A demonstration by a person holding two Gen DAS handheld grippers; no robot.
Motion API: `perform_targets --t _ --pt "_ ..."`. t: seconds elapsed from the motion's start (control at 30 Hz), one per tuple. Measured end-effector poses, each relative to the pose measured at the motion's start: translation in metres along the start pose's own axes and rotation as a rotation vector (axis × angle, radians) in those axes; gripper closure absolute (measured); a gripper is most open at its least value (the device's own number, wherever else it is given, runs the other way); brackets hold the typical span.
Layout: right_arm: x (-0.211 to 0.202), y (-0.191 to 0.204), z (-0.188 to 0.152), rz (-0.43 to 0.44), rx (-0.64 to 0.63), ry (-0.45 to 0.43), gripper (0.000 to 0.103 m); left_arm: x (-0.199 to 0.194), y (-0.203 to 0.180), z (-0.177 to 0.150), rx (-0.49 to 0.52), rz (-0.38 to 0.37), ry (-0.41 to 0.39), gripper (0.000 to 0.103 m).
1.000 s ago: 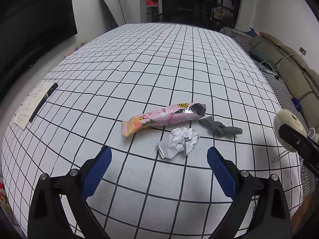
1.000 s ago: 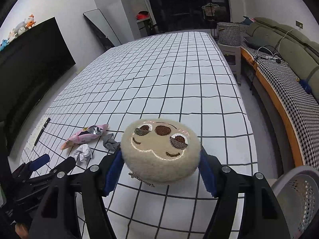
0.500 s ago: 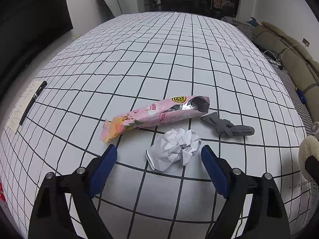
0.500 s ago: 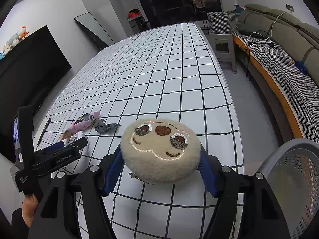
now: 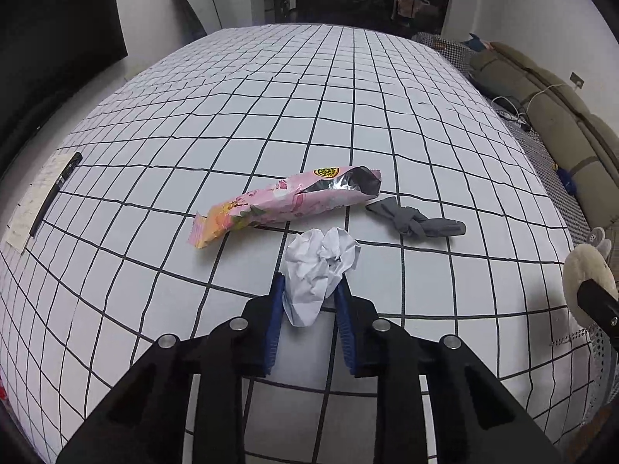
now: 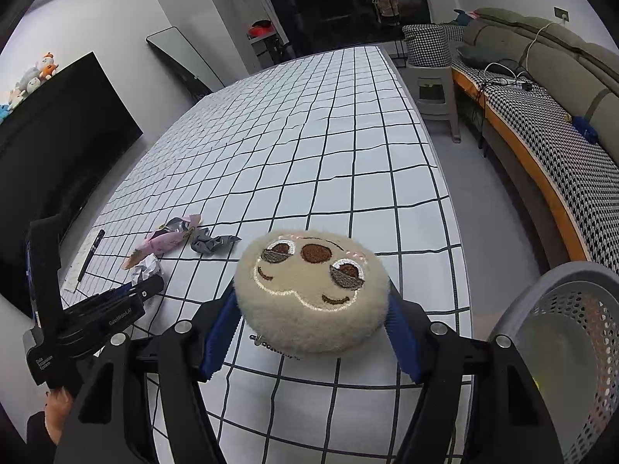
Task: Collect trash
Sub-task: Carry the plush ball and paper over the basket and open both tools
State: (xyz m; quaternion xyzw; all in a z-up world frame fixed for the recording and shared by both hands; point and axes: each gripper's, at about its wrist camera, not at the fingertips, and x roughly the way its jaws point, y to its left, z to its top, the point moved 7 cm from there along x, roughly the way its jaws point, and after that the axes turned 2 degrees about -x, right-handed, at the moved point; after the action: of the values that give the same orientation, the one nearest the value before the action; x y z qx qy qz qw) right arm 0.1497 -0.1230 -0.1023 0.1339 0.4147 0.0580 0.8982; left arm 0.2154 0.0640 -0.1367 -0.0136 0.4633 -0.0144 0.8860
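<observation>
A crumpled white paper ball [image 5: 317, 266] lies on the checked tablecloth [image 5: 348, 96]. My left gripper [image 5: 309, 285] is closing on it, and both blue pads press its sides. Just beyond lie a pink snack wrapper [image 5: 286, 201] and a knotted grey scrap [image 5: 416, 222]. My right gripper [image 6: 311, 303] is shut on a round beige plush toy with a stitched face [image 6: 311, 286], held over the table's near right corner. The right wrist view shows the left gripper [image 6: 149, 286] at the paper ball [image 6: 147, 268].
A grey perforated basket [image 6: 561, 301] stands off the table's near right corner. A black pen on a paper slip [image 5: 56, 191] lies at the left edge. A sofa [image 6: 541, 62] runs along the right; a dark screen [image 6: 58, 127] stands on the left.
The left gripper's jaws have come together from wide open onto the paper ball, which is now squeezed narrower. The right gripper drifted slightly right, and more of the basket shows.
</observation>
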Motion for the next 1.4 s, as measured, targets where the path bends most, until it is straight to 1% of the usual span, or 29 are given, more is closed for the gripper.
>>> perform_targets --t 0.17,0.3,0.47,0.6,0.8,1.0,1.2,1.4 --pt "-0.010 0.002 -0.006 0.002 0.001 -0.006 0.037 -0.021 -0.002 -0.008 0.009 -0.006 -0.029 0.078" --pt "-0.022 0.000 -0.013 -0.004 -0.001 -0.014 0.037 -0.041 -0.012 -0.015 0.022 -0.026 -0.053 0.078" --pt "-0.044 -0.008 -0.026 -0.027 -0.006 -0.023 0.037 -0.065 -0.039 -0.029 0.054 -0.073 -0.079 0.078" --pt "-0.062 -0.019 -0.037 -0.047 -0.001 -0.027 0.037 -0.080 -0.068 -0.042 0.090 -0.127 -0.088 0.078" --pt "-0.092 -0.052 -0.055 -0.092 0.042 -0.045 0.037 -0.095 -0.113 -0.058 0.165 -0.193 -0.095 0.078" --pt "-0.124 -0.095 -0.074 -0.148 0.096 -0.068 0.037 -0.103 -0.168 -0.073 0.245 -0.259 -0.087 0.078" --pt "-0.155 -0.146 -0.097 -0.214 0.166 -0.080 0.037 -0.109 -0.217 -0.091 0.330 -0.297 -0.081 0.078" --pt "-0.168 -0.188 -0.119 -0.244 0.216 -0.068 0.037 -0.107 -0.264 -0.112 0.404 -0.334 -0.047 0.077"
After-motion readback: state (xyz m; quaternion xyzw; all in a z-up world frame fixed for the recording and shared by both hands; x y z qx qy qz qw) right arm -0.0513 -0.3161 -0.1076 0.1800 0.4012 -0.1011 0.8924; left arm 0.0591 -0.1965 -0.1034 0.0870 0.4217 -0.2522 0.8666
